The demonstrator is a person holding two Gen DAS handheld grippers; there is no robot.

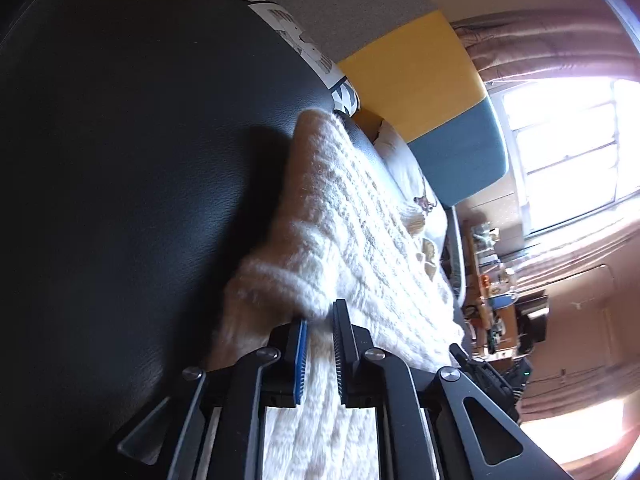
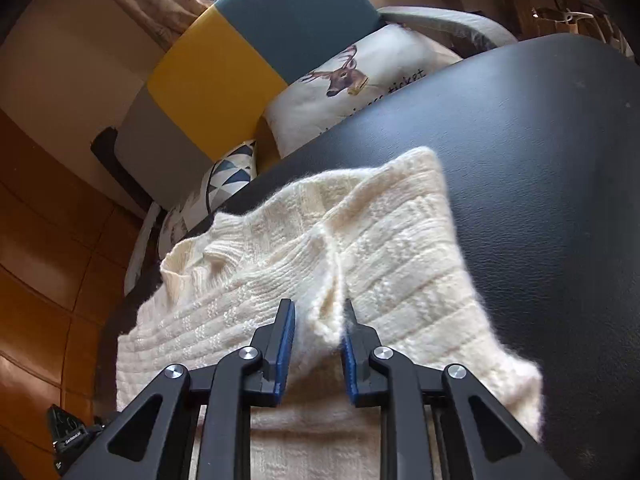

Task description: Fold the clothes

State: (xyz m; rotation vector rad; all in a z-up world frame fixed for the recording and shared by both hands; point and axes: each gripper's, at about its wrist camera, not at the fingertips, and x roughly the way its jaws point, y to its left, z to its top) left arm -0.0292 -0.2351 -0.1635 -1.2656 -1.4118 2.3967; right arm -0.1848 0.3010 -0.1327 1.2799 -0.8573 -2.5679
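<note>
A cream knitted sweater point(image 1: 360, 220) lies on a black leather surface point(image 1: 140, 160). My left gripper point(image 1: 320, 320) is shut on a fold of the sweater's edge, with fabric bunched between its blue pads. In the right wrist view the sweater point(image 2: 380, 248) is spread out with a sleeve folded over the body. My right gripper point(image 2: 320, 312) is shut on a raised ridge of the sweater, with fabric pinched between its blue-lined fingers point(image 2: 286, 332).
The black surface point(image 2: 540, 160) extends right and behind the sweater. A sofa back point(image 2: 224, 68) in grey, yellow and blue stands beyond it, with a deer-print cushion point(image 2: 352, 80) and a triangle-pattern cushion point(image 2: 228, 180). A bright window point(image 1: 568, 148) and cluttered shelf point(image 1: 492, 280) are at the right.
</note>
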